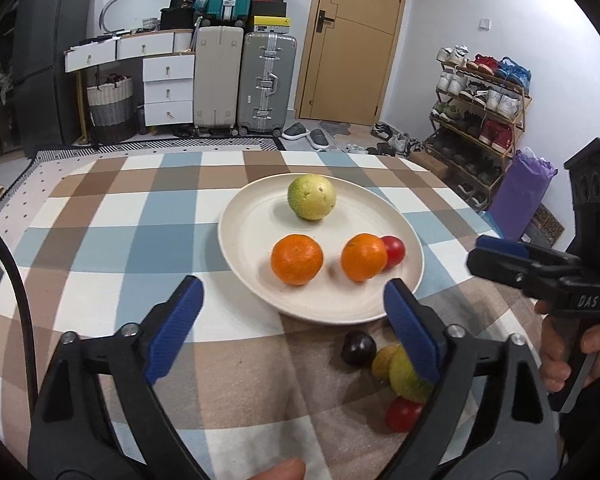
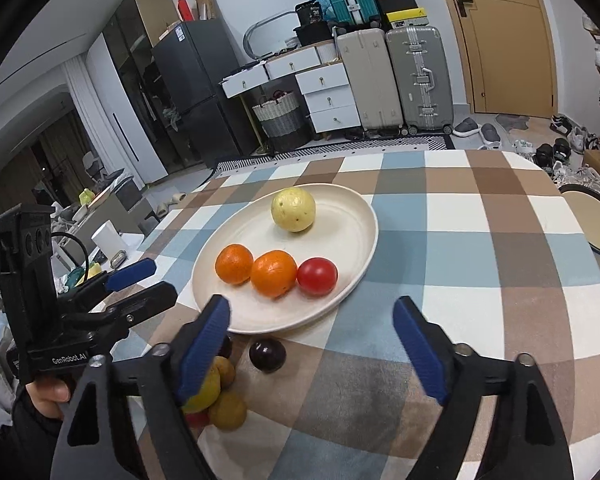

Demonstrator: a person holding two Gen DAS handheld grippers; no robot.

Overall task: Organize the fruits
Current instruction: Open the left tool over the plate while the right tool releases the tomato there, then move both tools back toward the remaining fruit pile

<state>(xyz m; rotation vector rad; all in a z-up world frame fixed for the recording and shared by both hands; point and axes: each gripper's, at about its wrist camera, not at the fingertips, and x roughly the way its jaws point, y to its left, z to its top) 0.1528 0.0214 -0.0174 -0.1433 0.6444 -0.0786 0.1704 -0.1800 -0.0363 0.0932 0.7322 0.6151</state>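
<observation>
Checked tablecloth [image 1: 100,216] | plate [image 1: 252,216] | suitcases [image 1: 266,80], door [image 1: 352,40], possibly fridge [image 1: 48,60]

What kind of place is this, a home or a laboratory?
Most likely a home, near the entrance: a shoe rack full of shoes beside a wooden door, stacked suitcases, and a table with a checked cloth.

A cream plate [image 2: 352,216] near the table's middle holds a pale guava [image 2: 293,209], two oranges [image 2: 273,273] and a tomato [image 2: 317,276]; a dark plum [image 2: 267,355] and a few more fruits [image 2: 227,410] lie off its near rim.
</observation>
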